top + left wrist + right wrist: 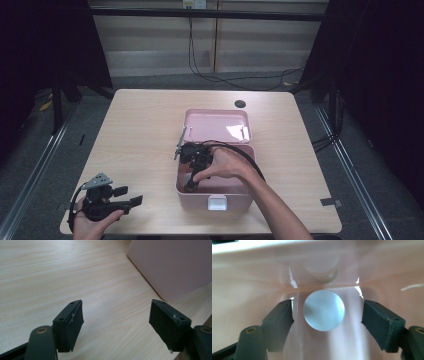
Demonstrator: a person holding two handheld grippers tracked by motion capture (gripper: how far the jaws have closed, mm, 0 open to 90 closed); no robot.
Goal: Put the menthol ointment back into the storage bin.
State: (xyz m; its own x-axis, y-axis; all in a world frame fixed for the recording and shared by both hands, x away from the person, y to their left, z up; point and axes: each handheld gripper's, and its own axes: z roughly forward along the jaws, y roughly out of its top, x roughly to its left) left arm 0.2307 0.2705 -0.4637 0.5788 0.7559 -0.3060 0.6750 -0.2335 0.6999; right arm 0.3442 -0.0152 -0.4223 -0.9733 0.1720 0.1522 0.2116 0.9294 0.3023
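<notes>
A pink box [239, 200] with its lid [216, 125] swung back stands in the middle of the table. My right gripper [191, 186] points down into the box. In the right gripper view its jaws stand open on either side of a round silvery-blue disc [324, 310] that lies on the box floor, and neither jaw touches it. My left gripper [131, 196] rests low at the table's front left corner, open and holding nothing. The left gripper view shows the pink box's outer wall [172, 267] ahead to the right.
The light wooden table [135, 135] has bare room on its left half and at the right of the box. A small dark round hole [240, 104] sits near the far edge. A white latch [216, 203] is on the box front. Cables lie on the floor beyond.
</notes>
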